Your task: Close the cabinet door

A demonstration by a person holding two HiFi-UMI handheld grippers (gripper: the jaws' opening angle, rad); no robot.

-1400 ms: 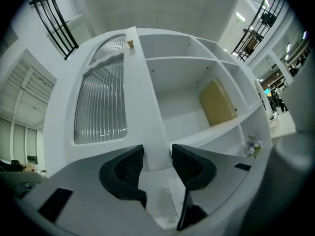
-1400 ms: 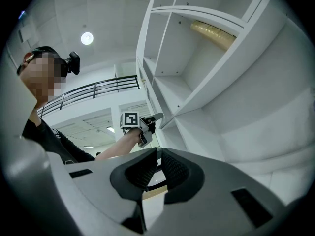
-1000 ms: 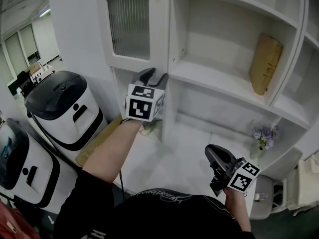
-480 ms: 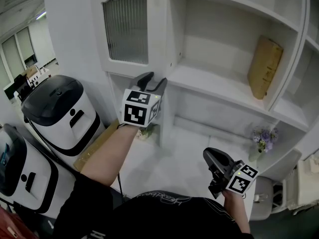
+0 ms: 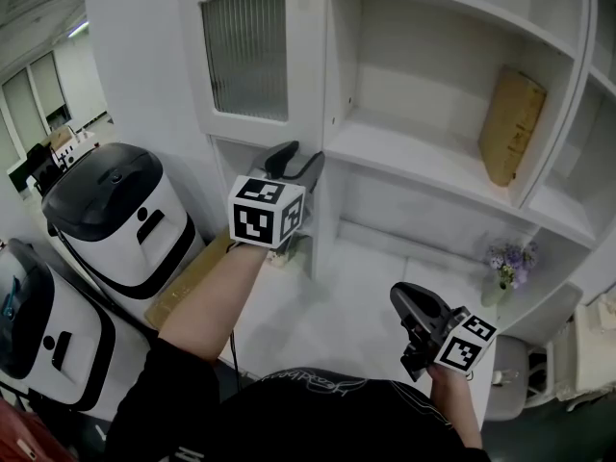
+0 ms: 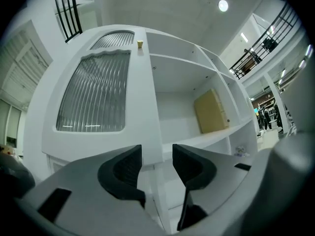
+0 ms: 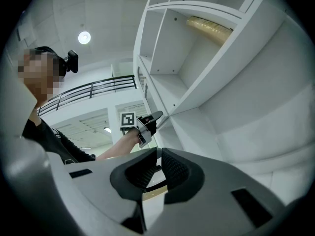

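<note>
The left gripper's (image 6: 156, 157) two dark ribbed fingers (image 6: 125, 168) stand well apart, with nothing pressed between them. It points level at the cabinet door (image 5: 248, 51). In the left gripper view the gap between them frames the door's right edge and the white upright behind it.

The door is white with a ribbed glass panel and a small knob (image 6: 140, 44) near its top right corner. It stands far and left in the scene, covering the left bay of the shelf unit (image 5: 423, 157). It looks almost flush with the frame, but whether it is fully shut cannot be told.

The right gripper (image 7: 160, 165) hangs near and to the right, well apart from the door. Its fingers are drawn almost together, leaving only a thin slit, and they hold nothing.

Right of the door edge, the shelf bays are open. One holds a tan flat item (image 5: 512, 123) leaning upright at the far right. Below it a small vase of flowers (image 5: 507, 263) sits at the right end of the white counter (image 5: 356, 296). The bare counter between the two grippers leaves free room.

To the left of the cabinet, two white bins with black lids (image 5: 120, 205) crowd the space beside the person's left arm.
</note>
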